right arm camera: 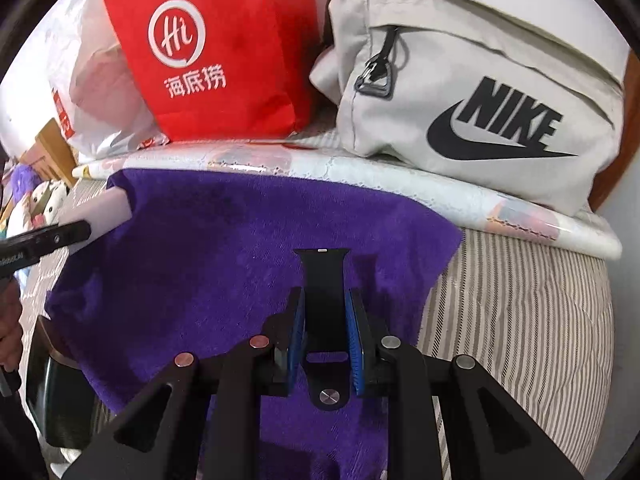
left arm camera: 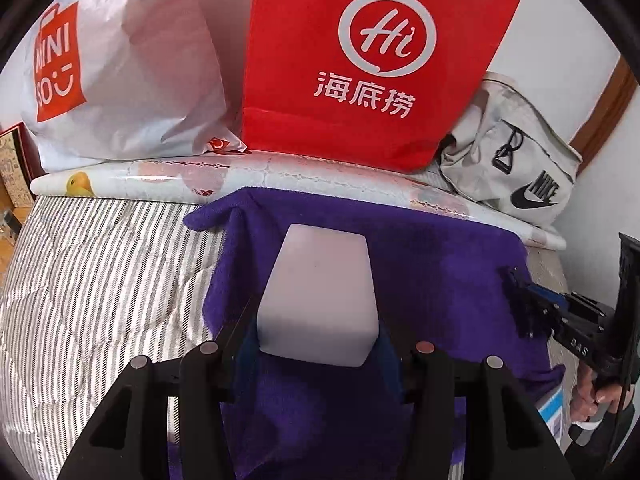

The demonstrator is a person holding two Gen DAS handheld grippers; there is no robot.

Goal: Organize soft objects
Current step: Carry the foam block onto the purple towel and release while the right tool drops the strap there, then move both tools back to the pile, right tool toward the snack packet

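Note:
A purple towel (left arm camera: 420, 280) lies spread on the striped bed; it also shows in the right wrist view (right arm camera: 208, 264). My left gripper (left arm camera: 318, 316) is shut on a pale white foam block (left arm camera: 320, 292) and holds it over the towel; the block shows at the left in the right wrist view (right arm camera: 108, 210). My right gripper (right arm camera: 326, 308) is shut on a black watch strap (right arm camera: 324, 292) above the towel's right part. The right gripper appears at the towel's right edge in the left wrist view (left arm camera: 528, 308).
Behind the towel lies a rolled patterned sheet (left arm camera: 160, 182). On it stand a white Miniso bag (left arm camera: 120, 72), a red Haidilao bag (left arm camera: 360, 60) and a grey Nike bag (right arm camera: 480, 92). The striped mattress (left arm camera: 92, 280) extends left. Plush toys (right arm camera: 40, 200) lie far left.

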